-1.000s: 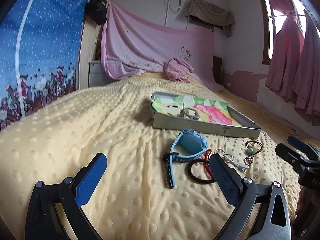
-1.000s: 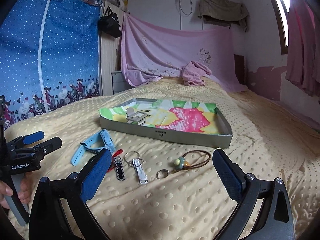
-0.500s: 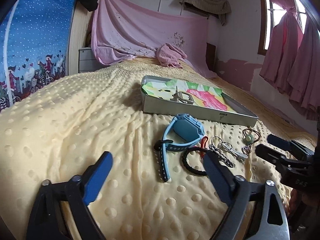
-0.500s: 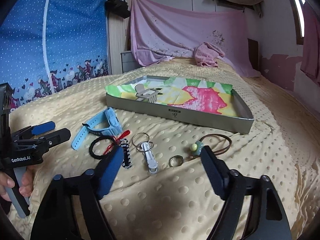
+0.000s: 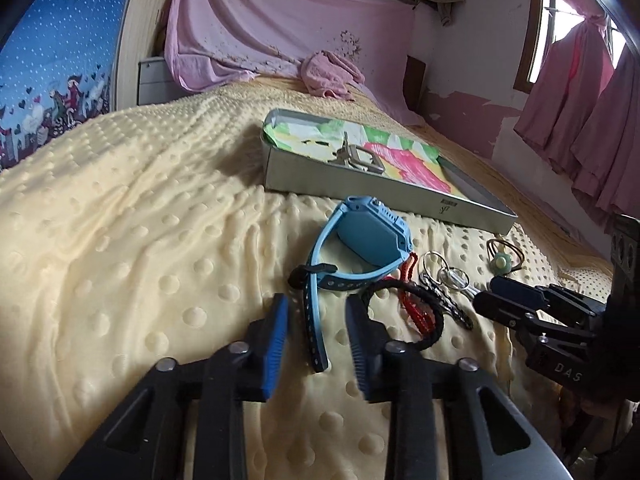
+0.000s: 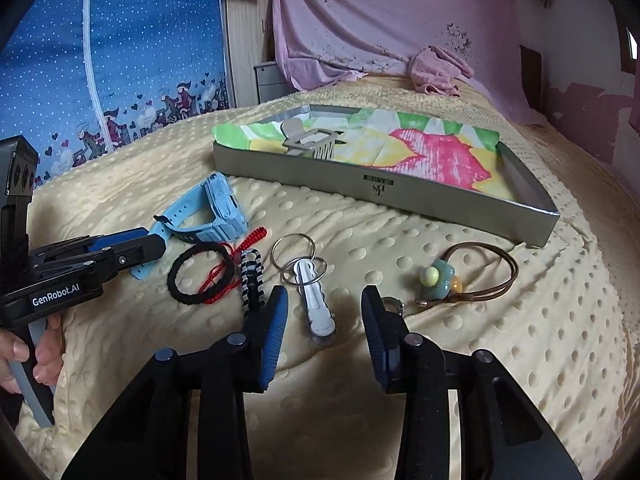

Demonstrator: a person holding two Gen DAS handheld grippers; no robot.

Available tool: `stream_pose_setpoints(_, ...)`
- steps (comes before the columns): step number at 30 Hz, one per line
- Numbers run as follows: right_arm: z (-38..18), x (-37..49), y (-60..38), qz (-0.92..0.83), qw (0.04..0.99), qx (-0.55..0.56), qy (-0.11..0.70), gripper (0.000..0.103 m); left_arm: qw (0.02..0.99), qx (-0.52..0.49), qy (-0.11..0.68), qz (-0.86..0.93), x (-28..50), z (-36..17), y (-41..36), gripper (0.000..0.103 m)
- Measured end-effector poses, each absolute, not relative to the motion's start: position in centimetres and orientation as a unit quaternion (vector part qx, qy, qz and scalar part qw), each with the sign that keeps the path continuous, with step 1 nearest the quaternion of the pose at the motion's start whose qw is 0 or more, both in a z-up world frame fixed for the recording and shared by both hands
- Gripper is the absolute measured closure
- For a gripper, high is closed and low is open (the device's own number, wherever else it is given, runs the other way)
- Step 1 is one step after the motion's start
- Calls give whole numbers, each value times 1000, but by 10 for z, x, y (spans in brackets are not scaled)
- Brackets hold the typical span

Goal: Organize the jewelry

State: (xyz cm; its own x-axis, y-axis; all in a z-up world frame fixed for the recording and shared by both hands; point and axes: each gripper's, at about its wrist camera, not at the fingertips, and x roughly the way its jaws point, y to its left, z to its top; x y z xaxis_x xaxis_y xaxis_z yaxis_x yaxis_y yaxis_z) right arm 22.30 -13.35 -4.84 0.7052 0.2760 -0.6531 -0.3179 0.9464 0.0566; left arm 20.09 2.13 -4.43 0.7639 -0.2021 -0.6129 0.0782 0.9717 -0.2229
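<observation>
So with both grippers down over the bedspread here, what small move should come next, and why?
Probably close the left gripper on the blue watch. Its strap end already lies between the open fingers, while the tray holds only one metal clip. The right gripper, also open, straddles the white keyring tag and could close likewise.

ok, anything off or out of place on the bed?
Nothing damaged. Only the grey hair clip is in the tray; the blue watch, black hair tie, key rings and beaded hair tie lie loose on the blanket.
</observation>
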Motion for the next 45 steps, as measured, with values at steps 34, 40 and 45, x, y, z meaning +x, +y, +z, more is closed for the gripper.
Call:
stream_pose_setpoints(34,-29,189,-143,197,920,10,340,90,945,-114,276,-133,159,6,7,100)
stream_pose_setpoints(40,-27,189,-147,197,923,25,328,90,951,-95,261,-135,161,18,-4,100)
stream_pose_setpoints(45,-26,190,-149,196,925,31,324,90,954,-90,254,-131,161,17,-10,100)
